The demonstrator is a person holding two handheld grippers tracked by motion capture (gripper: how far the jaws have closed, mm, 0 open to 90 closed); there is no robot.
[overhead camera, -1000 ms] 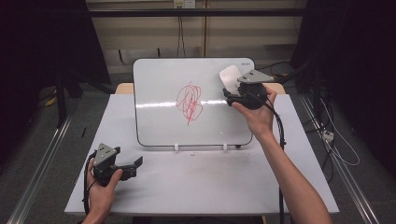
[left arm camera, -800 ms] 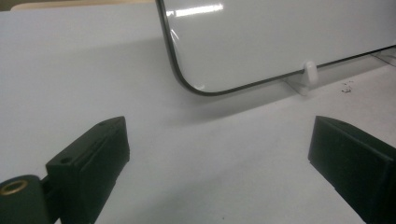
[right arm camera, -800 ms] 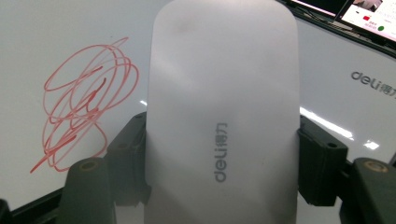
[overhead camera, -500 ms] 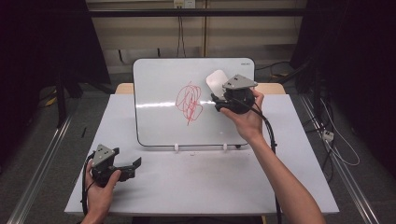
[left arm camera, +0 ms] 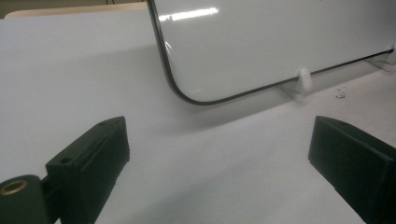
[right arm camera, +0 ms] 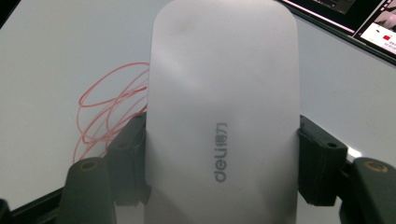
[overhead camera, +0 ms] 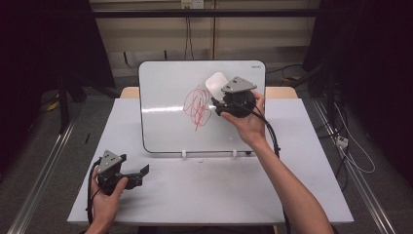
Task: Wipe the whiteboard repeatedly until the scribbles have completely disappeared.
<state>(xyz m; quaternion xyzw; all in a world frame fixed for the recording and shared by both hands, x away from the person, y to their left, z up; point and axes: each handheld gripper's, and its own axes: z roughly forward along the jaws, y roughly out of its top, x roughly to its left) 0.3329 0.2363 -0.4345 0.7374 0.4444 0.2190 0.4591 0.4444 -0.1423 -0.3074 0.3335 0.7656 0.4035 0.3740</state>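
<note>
While the right gripper [overhead camera: 217, 100] clamps the white eraser [right arm camera: 223, 116] just beside the red scribble [overhead camera: 197, 106] on the whiteboard [overhead camera: 165, 97], a hard push could topple the board; contact seems unclear. The left gripper [overhead camera: 139, 174] rests open.

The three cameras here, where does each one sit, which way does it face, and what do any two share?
High view: above the person's side, looking forward and down on the table; both forearms, left hand-held gripper, right hand-held gripper.
Left gripper view: low over the table, facing the whiteboard; its own open jaws.
Right gripper view: facing the board, its jaws clamping a white eraser.
Shared: high and right gripper views both show the red scribble.
</note>
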